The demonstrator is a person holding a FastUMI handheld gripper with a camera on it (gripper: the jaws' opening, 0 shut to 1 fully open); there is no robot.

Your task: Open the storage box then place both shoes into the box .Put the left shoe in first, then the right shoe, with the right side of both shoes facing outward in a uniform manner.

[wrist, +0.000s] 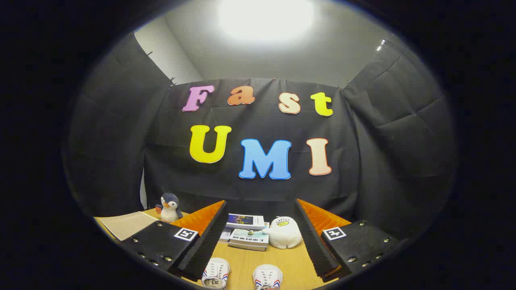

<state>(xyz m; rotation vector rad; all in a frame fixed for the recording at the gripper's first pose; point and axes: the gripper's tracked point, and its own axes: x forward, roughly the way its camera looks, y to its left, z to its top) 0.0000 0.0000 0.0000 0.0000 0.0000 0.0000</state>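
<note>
shoes [242, 277] lie between level, wide-open gripper [260, 237] jaws.

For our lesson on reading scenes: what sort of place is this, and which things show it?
Probably a staged recording booth, not a home: black cloth walls enclose a small wooden table holding props, namely two shoes, stacked books and plush toys. The open tongs hold nothing.

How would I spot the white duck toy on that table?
Start at the wooden table. Beyond the open gripper, a stack of books lies there; the white duck toy sits beside it. Unlike the dark penguin, it is all white with a yellow beak.
</note>
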